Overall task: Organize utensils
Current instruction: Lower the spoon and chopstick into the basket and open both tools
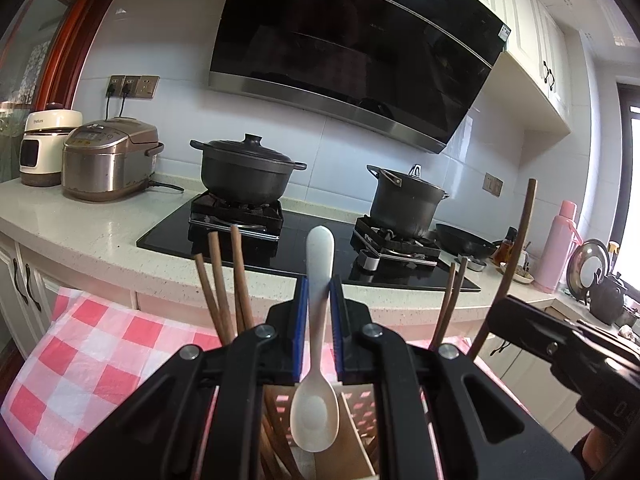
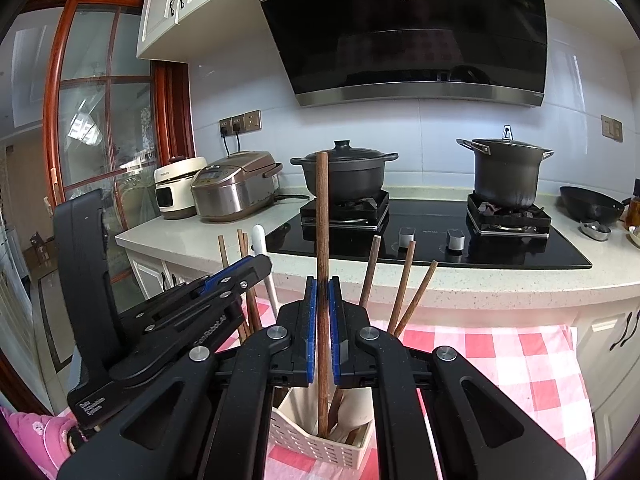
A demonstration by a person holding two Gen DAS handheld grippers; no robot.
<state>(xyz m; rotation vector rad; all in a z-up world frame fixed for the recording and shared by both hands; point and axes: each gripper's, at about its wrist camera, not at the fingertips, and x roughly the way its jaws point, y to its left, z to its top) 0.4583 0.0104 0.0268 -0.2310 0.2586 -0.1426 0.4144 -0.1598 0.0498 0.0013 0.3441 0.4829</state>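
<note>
My left gripper (image 1: 319,292) is shut on a white plastic spoon (image 1: 316,408), held upright with its bowl down inside a cream slotted utensil holder (image 1: 356,432). Several brown wooden chopsticks (image 1: 224,280) stand in the holder's left part. My right gripper (image 2: 322,292) is shut on one brown chopstick (image 2: 322,216), upright, with its lower end inside the same holder (image 2: 320,440). More chopsticks (image 2: 402,284) lean to its right. The left gripper (image 2: 256,266) and the spoon handle (image 2: 259,240) show to the left in the right wrist view.
The holder sits on a pink-and-white checked cloth (image 2: 520,368). Beyond it is a counter with a black stove (image 2: 424,248), two dark pots (image 2: 346,172) (image 2: 506,172), two rice cookers (image 2: 236,188), a wok (image 2: 592,202) and a pink flask (image 1: 560,248).
</note>
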